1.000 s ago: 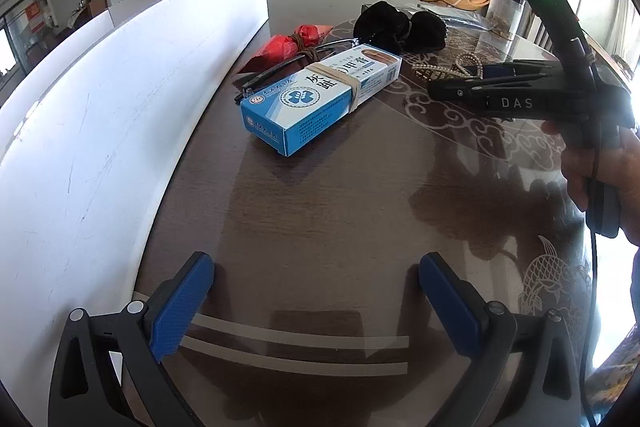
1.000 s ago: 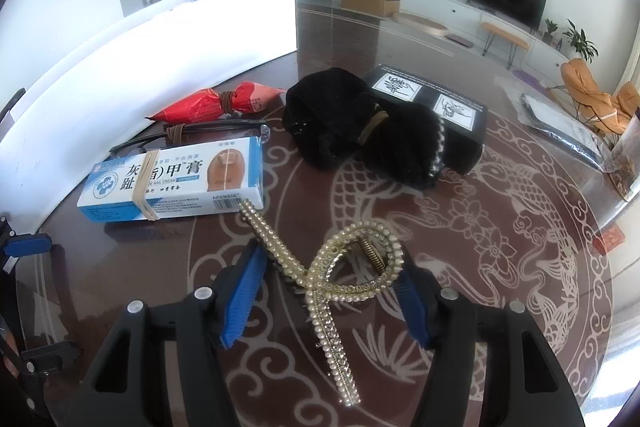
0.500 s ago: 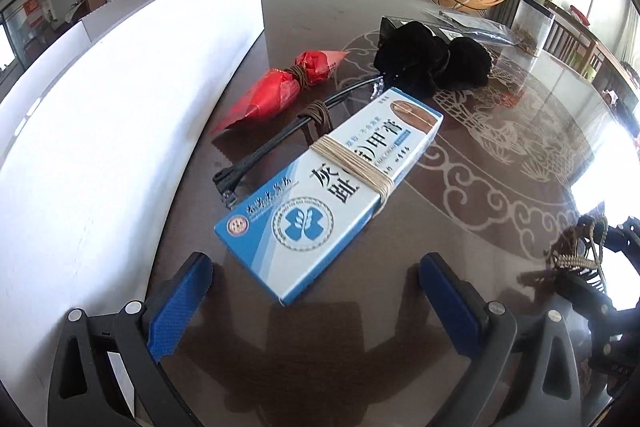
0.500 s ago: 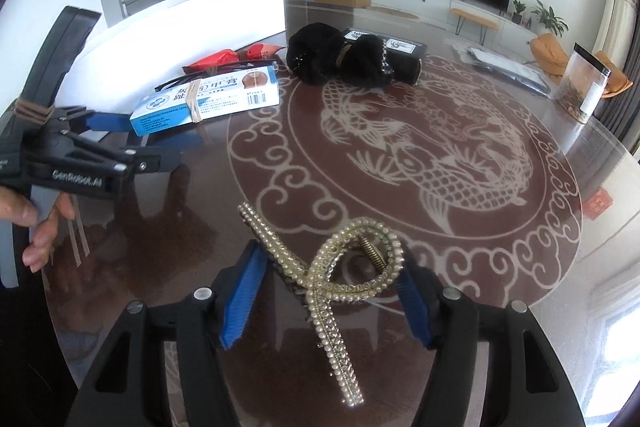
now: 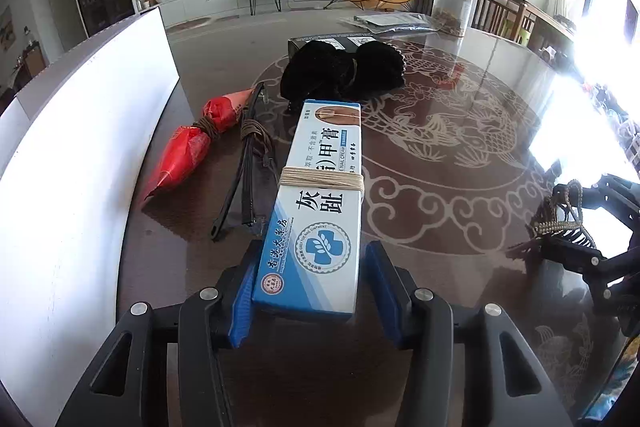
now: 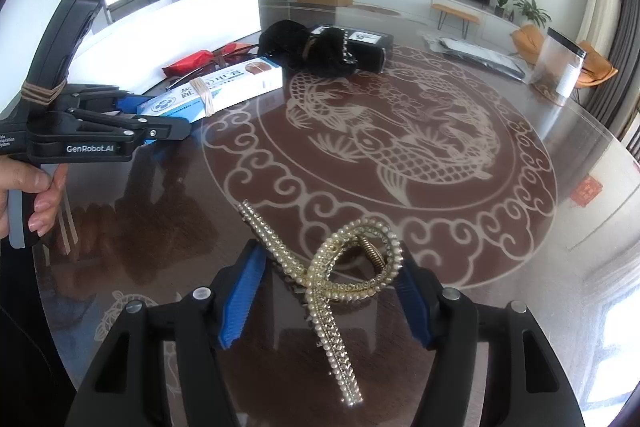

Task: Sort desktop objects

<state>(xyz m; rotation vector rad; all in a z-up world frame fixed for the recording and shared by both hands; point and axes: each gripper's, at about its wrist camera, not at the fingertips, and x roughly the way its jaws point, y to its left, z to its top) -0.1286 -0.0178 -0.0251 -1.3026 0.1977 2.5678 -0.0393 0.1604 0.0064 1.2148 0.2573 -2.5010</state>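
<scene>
Table: sorting barely begun. Black bundle, red bag, glasses lie unsorted at 11–12 o'clock. Left gripper closing around box, left pad touching, right pad apart. Right gripper clamps pearl clip.

On the round glass table I counted one blue-and-white ointment box, one red foil packet, one pair of dark glasses, one black fuzzy hair piece, one black carton behind it, one pearl hair clip, one clear pouch and one flat plastic bag. There were two grippers, the left gripper and the right gripper. One white board stood alongside.
</scene>
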